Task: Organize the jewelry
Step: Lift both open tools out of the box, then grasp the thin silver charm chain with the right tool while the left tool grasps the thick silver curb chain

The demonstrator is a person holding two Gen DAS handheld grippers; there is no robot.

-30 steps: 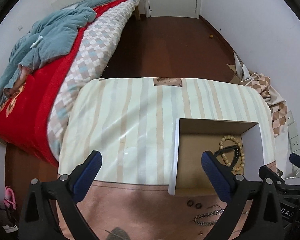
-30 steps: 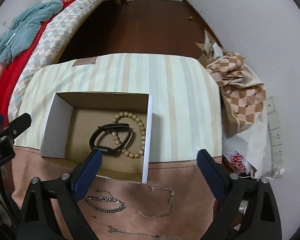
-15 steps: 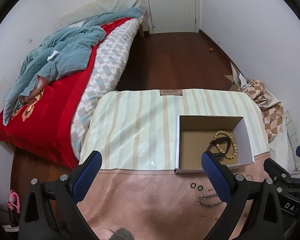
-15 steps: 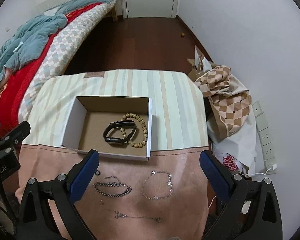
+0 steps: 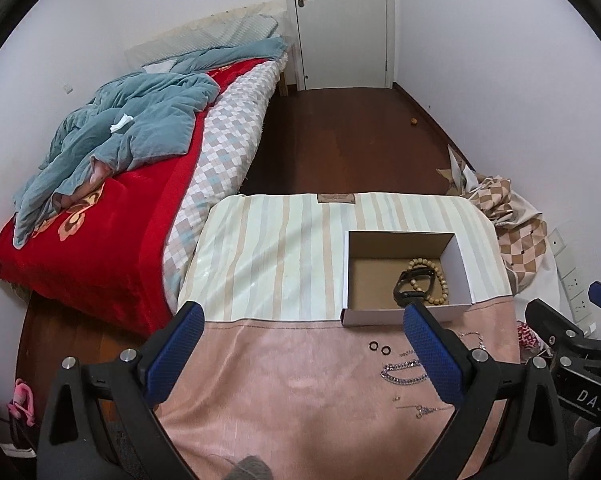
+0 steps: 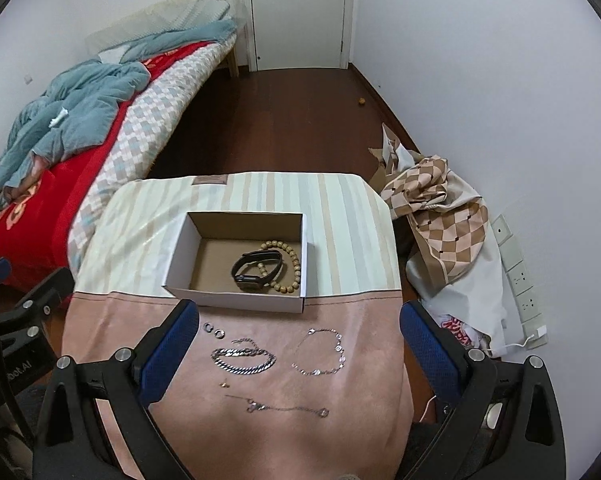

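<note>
At the bottom of each wrist view, the left gripper (image 5: pixel 300 344) and right gripper (image 6: pixel 298 342) hold their blue fingers (image 6: pixel 168 354) spread wide, gripping nothing. Between the right fingers, on the table (image 6: pixel 340 392), lie a thin chain (image 6: pixel 278 406), chunky chain (image 6: pixel 242 358), link bracelet (image 6: pixel 320 352) and two rings (image 6: pixel 213 330). Beyond, mid-frame, the box (image 6: pixel 236 298) holds a black band (image 6: pixel 256 266) over a bead bracelet (image 6: pixel 286 266). The bed (image 6: pixel 52 160) fills the upper left

Both grippers pulled back from the box

The left gripper (image 5: pixel 300 334) and right gripper (image 6: pixel 298 330) now sit higher and nearer, so the box (image 6: pixel 236 298) looks smaller and farther.
</note>
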